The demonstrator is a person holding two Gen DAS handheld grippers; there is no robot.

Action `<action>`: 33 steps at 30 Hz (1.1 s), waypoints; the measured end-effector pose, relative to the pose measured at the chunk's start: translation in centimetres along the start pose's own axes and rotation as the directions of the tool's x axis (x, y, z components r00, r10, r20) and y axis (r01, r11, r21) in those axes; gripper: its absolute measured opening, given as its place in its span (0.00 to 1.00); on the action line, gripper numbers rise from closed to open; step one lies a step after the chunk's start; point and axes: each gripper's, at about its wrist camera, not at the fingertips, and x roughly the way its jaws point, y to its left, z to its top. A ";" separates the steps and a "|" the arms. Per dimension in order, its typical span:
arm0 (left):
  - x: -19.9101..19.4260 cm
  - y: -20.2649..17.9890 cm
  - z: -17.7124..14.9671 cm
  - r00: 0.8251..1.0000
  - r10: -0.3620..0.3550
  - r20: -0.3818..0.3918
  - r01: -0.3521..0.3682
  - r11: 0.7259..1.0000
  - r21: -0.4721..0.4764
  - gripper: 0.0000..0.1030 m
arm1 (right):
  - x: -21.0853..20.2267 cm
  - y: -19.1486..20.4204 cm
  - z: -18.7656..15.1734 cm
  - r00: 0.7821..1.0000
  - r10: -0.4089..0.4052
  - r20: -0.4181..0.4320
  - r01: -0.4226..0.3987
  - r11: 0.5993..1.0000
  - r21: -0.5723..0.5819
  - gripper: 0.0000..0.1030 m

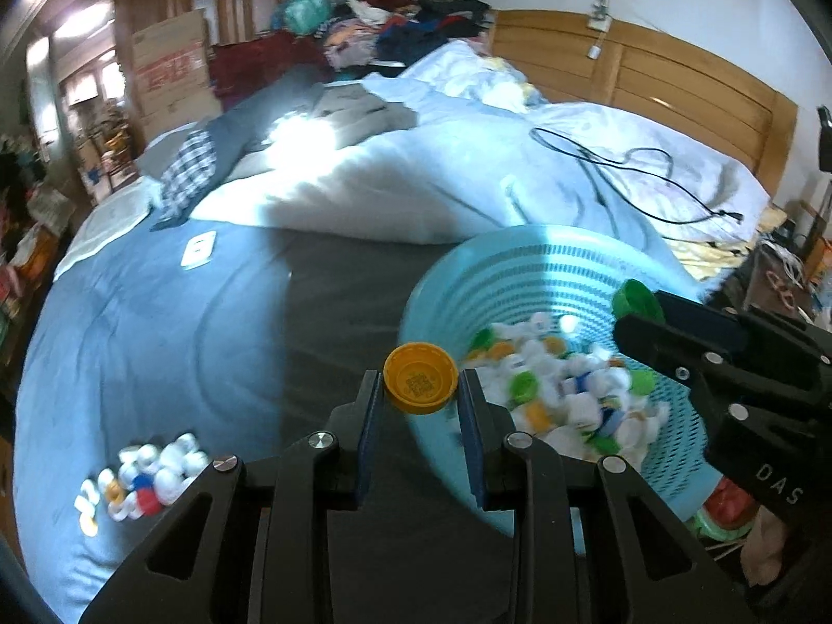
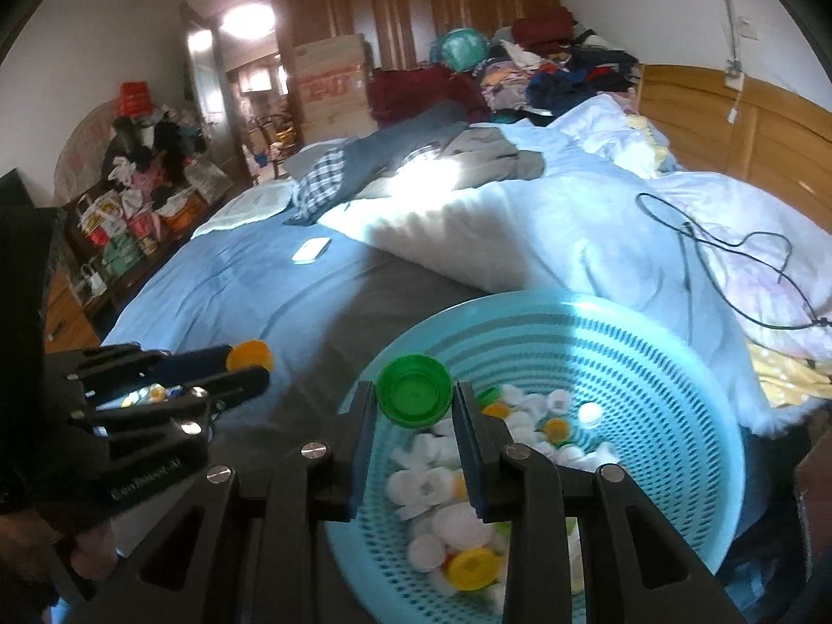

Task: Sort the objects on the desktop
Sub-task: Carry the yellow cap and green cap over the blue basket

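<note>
My left gripper (image 1: 420,382) is shut on a yellow bottle cap (image 1: 420,377), held open side toward the camera just left of the light blue slotted basket (image 1: 525,265). The basket holds several white, green, yellow and blue caps (image 1: 567,390). My right gripper (image 2: 414,398) is shut on a green bottle cap (image 2: 414,390) over the basket's near left rim (image 2: 650,333). In the left wrist view the right gripper (image 1: 632,314) shows at the right with its green cap (image 1: 635,299). In the right wrist view the left gripper (image 2: 249,364) shows at the left with the yellow cap (image 2: 250,354).
A small heap of white, red, blue and yellow caps (image 1: 143,478) lies on the blue bedspread (image 1: 156,322) at the lower left. A white quilt (image 1: 416,182), a black cable (image 1: 624,166) and a white phone (image 1: 197,252) lie behind. The wooden headboard (image 1: 650,73) stands at the right.
</note>
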 end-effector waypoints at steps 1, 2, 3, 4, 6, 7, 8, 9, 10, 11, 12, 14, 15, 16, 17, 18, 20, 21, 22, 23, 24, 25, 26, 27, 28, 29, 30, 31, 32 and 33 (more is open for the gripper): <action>0.1 -0.5 0.2 1.000 -0.008 -0.003 0.008 1.000 0.007 0.23 | -0.1 -0.5 0.1 1.000 -0.008 0.002 0.008 1.000 0.007 0.31; 0.4 -1.1 0.5 1.000 -0.019 -0.009 0.019 1.000 0.016 0.23 | -0.1 -1.1 0.3 1.000 -0.016 0.002 0.016 1.000 0.016 0.31; 0.7 -1.7 0.9 0.999 -0.031 -0.014 0.031 0.999 0.022 0.23 | -0.1 -1.4 0.3 1.000 -0.020 0.001 0.020 1.000 0.024 0.31; 1.0 -2.2 1.3 0.999 -0.042 -0.020 0.042 0.999 0.027 0.23 | -0.1 -1.9 0.4 1.000 -0.024 0.000 0.024 0.999 0.034 0.31; 1.5 -3.0 1.8 0.998 -0.055 -0.031 0.056 0.998 0.033 0.23 | -0.2 -2.7 0.4 0.999 -0.037 -0.001 0.037 0.998 0.048 0.31; 1.7 -3.3 2.1 0.998 -0.059 -0.033 0.060 0.997 0.038 0.23 | -0.2 -3.1 0.5 0.999 -0.043 -0.001 0.043 0.998 0.055 0.31; 1.9 -3.7 2.3 0.997 -0.063 -0.039 0.065 0.997 0.046 0.23 | -0.2 -3.6 0.5 0.999 -0.050 -0.003 0.051 0.997 0.063 0.31; 2.0 -3.9 2.5 0.997 -0.065 -0.042 0.067 0.997 0.049 0.23 | -0.3 -3.9 0.4 0.998 -0.056 -0.004 0.056 0.996 0.069 0.31; 2.2 -4.2 2.5 0.997 -0.067 -0.044 0.069 0.996 0.052 0.23 | -0.2 -4.2 0.4 0.998 -0.059 -0.005 0.059 0.996 0.074 0.31; 2.3 -4.4 2.6 0.997 -0.069 -0.047 0.071 0.996 0.057 0.23 | -0.2 -4.6 0.4 0.998 -0.064 -0.008 0.064 0.995 0.081 0.31; 2.5 -4.6 2.6 0.996 -0.070 -0.051 0.073 0.995 0.061 0.23 | -0.3 -4.9 0.4 0.998 -0.065 -0.009 0.065 0.994 0.084 0.31; 2.8 -4.8 2.5 0.995 -0.074 -0.059 0.078 0.995 0.063 0.23 | -0.2 -5.3 0.3 0.998 -0.068 -0.012 0.069 0.994 0.088 0.31; 2.9 -4.9 2.4 0.995 -0.075 -0.063 0.079 0.995 0.063 0.23 | -0.2 -5.4 0.4 0.998 -0.068 -0.013 0.069 0.994 0.089 0.31; 3.0 -5.1 2.5 0.995 -0.075 -0.065 0.079 0.995 0.064 0.23 | -0.1 -5.5 0.4 0.998 -0.067 -0.015 0.068 0.994 0.091 0.31; 3.2 -5.2 2.5 0.995 -0.075 -0.068 0.080 0.995 0.064 0.23 | -0.1 -5.6 0.3 0.998 -0.066 -0.016 0.067 0.993 0.093 0.31; 3.3 -5.3 2.4 0.995 -0.075 -0.071 0.079 0.995 0.065 0.23 | 0.0 -5.7 0.2 0.998 -0.064 -0.018 0.066 0.993 0.095 0.31; 3.5 -5.4 2.5 0.994 -0.073 -0.076 0.078 0.995 0.066 0.23 | 0.1 -5.7 0.1 0.998 -0.061 -0.020 0.063 0.993 0.097 0.31; 3.5 -5.4 2.5 0.994 -0.073 -0.077 0.078 0.995 0.067 0.23 | 0.1 -5.6 0.0 0.998 -0.061 -0.020 0.062 0.993 0.099 0.31; 3.6 -5.5 2.5 0.994 -0.072 -0.077 0.078 0.995 0.068 0.23 | 0.0 -5.6 -0.1 0.998 -0.059 -0.021 0.061 0.993 0.100 0.31; 3.6 -5.6 2.5 0.994 -0.071 -0.078 0.077 0.995 0.069 0.23 | 0.0 -5.7 -0.1 0.998 -0.059 -0.021 0.060 0.993 0.102 0.31; 3.7 -5.6 2.5 0.994 -0.071 -0.078 0.077 0.995 0.069 0.23 | 0.1 -5.7 -0.2 0.998 -0.059 -0.021 0.061 0.993 0.102 0.31; 3.7 -5.7 2.5 0.994 -0.071 -0.078 0.076 0.995 0.070 0.23 | 0.1 -5.8 -0.2 0.998 -0.059 -0.022 0.061 0.993 0.102 0.31; 3.7 -5.7 2.5 0.994 -0.070 -0.078 0.075 0.995 0.070 0.23 | 0.1 -5.8 -0.3 0.998 -0.059 -0.022 0.061 0.993 0.103 0.31; 3.8 -5.7 2.5 0.994 -0.069 -0.080 0.074 0.995 0.071 0.23 | 0.1 -5.8 -0.2 0.998 -0.059 -0.022 0.062 0.993 0.104 0.31; 3.9 -5.8 2.5 0.994 -0.068 -0.082 0.074 0.995 0.070 0.23 | 0.1 -5.9 -0.3 0.998 -0.060 -0.023 0.062 0.992 0.106 0.31; 4.0 -5.8 2.4 0.994 -0.069 -0.084 0.075 0.995 0.070 0.23 | 0.1 -5.9 -0.3 0.998 -0.060 -0.024 0.062 0.992 0.107 0.31; 4.1 -5.9 2.4 0.994 -0.069 -0.086 0.075 0.995 0.071 0.23 | 0.2 -5.9 -0.4 0.998 -0.060 -0.026 0.062 0.992 0.107 0.31; 4.2 -6.0 2.4 0.994 -0.068 -0.088 0.075 0.995 0.071 0.23 | 0.2 -6.0 -0.4 0.998 -0.061 -0.027 0.063 0.992 0.107 0.31; 4.2 -6.0 2.3 0.994 -0.069 -0.089 0.075 0.995 0.071 0.23 | 0.3 -6.0 -0.5 0.998 -0.060 -0.028 0.063 0.992 0.107 0.31; 4.3 -6.0 2.3 0.993 -0.070 -0.090 0.076 0.995 0.071 0.23 | 0.3 -6.0 -0.5 0.998 -0.059 -0.030 0.062 0.992 0.106 0.31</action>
